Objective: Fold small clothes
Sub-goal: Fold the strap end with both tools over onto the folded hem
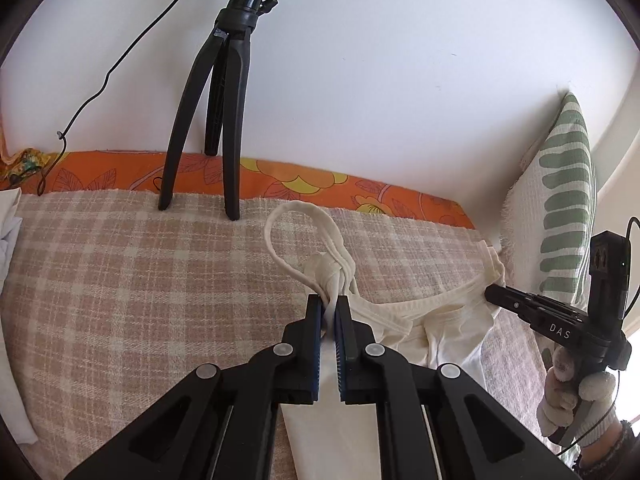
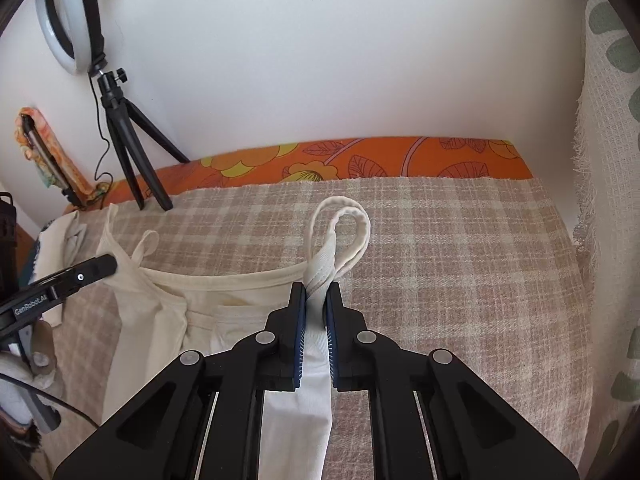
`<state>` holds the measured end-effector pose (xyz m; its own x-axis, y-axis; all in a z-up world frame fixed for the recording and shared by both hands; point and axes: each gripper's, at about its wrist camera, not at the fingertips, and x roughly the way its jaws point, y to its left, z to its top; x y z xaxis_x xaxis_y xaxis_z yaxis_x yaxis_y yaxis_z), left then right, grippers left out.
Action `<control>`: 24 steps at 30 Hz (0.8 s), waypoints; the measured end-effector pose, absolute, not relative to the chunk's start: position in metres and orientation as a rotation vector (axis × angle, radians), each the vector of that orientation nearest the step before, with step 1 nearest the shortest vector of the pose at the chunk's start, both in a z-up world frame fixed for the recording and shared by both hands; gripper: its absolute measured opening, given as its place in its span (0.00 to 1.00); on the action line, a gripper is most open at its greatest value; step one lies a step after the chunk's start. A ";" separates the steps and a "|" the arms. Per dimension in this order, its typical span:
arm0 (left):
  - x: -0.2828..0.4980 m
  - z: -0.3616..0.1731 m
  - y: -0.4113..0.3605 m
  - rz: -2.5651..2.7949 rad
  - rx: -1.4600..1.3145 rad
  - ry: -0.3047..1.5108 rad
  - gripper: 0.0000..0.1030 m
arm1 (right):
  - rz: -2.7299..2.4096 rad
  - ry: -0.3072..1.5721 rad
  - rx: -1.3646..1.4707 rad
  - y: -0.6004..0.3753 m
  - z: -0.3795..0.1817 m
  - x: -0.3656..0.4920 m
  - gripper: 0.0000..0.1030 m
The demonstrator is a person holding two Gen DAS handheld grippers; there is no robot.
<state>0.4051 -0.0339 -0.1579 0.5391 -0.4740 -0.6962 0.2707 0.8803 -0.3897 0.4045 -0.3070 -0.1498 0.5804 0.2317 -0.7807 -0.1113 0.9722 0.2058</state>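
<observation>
Left wrist view: we count one cream top [image 1: 436,320], two claws and one tripod [image 1: 224,92]. Our left claw [image 1: 330,306] is clamped nearly shut on one bunched shoulder strap [image 1: 308,240]; our right claw [image 2: 317,292] pinches the other strap [image 2: 340,232] just as tightly. Between them the top's neckline stretches across the checked blanket [image 1: 120,280] on the bed. One ring light [image 2: 68,20] tops the tripod at the blanket's far edge. One green-patterned cushion [image 1: 560,208] bounds the right side. Bare blanket lies ahead of both claws.
</observation>
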 end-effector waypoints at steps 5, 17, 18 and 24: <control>0.371 -0.142 -0.028 -0.481 -0.279 0.882 0.03 | 0.229 0.895 0.177 -0.312 -0.124 0.378 0.08; 0.268 -0.129 -0.014 -0.480 -0.233 0.823 0.03 | 0.267 0.808 0.160 -0.297 -0.091 0.273 0.08; 0.260 -0.130 -0.013 -0.480 -0.229 0.819 0.03 | 0.264 0.811 0.155 -0.295 -0.094 0.263 0.08; 0.201 -0.150 -0.002 -0.477 -0.238 0.821 0.03 | 0.242 0.816 0.165 -0.295 -0.119 0.206 0.08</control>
<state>0.2009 -0.0024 -0.1503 0.5839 -0.4940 -0.6442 0.3139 0.8692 -0.3820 0.2064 -0.2945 -0.1192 0.6596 0.2763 -0.6991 -0.1500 0.9597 0.2377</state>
